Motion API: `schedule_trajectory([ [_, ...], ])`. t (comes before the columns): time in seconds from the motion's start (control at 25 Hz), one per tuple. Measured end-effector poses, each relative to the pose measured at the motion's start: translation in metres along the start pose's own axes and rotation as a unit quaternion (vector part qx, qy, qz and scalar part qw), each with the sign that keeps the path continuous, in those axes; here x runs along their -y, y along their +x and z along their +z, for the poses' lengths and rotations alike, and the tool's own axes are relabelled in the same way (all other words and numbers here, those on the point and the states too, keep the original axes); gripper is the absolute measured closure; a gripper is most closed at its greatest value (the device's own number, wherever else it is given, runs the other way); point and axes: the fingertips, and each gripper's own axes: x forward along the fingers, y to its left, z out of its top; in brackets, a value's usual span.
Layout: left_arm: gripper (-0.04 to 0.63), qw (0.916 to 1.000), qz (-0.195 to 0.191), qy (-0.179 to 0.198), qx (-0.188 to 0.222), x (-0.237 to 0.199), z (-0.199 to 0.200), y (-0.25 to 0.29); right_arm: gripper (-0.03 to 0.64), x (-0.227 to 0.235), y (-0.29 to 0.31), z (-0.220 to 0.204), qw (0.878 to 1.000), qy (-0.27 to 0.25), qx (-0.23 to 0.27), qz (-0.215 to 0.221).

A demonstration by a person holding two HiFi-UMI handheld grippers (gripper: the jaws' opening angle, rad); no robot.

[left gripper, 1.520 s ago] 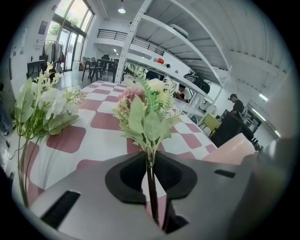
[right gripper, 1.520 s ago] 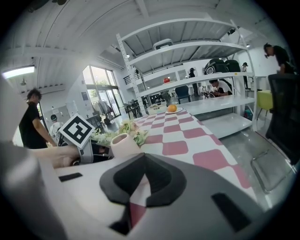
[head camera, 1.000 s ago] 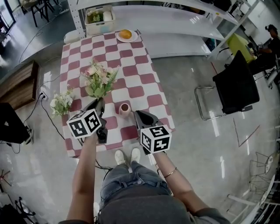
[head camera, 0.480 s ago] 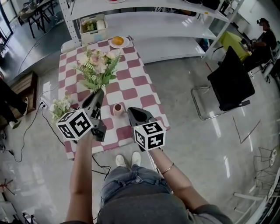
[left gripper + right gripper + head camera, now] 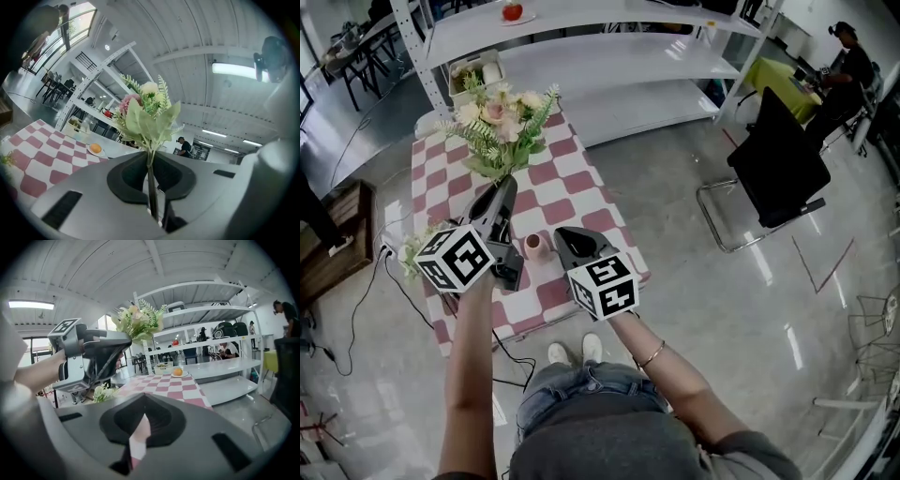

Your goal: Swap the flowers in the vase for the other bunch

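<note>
Left: I have the left gripper (image 5: 506,186) clamped on the pink bouquet (image 5: 500,127) stem, above the table (image 5: 581,192) | Right: right gripper (image 5: 561,234) closed, nothing in it, beside the vase (image 5: 533,247) | Around: white bunch (image 5: 414,247) half hidden behind my left cube

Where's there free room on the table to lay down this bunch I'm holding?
The checked cloth is bare from the vase to the far-end basket and plate. Crowded: the near left edge, by the white bunch.

Your left gripper (image 5: 127,339) grips the pink bouquet (image 5: 138,318) high above the checkered table (image 5: 165,385). A white bunch (image 5: 104,392) sits at the table's near left edge, an orange (image 5: 177,372) at its far end. Your right gripper (image 5: 139,430) seems closed to a slit, with nothing in it.
</note>
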Motion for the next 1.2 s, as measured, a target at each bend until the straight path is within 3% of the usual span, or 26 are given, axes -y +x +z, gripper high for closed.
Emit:
schedule_trajectory([
  [0.4,0.558,0.9995,-0.030,0.013,-0.002,0.011,0.004,0.047,0.606,0.020,0.001,0.010,1.000,-0.007,0.008,-0.010],
  [0.68,0.558,0.9995,-0.027,0.015,-0.003,0.003,-0.008,0.065,0.606,0.032,0.008,0.008,1.000,-0.001,0.004,-0.013],
  [1.2,0.558,0.9980,-0.044,-0.027,0.035,-0.017,-0.008,0.073,0.606,0.042,0.027,-0.002,1.000,0.010,-0.010,0.002],
])
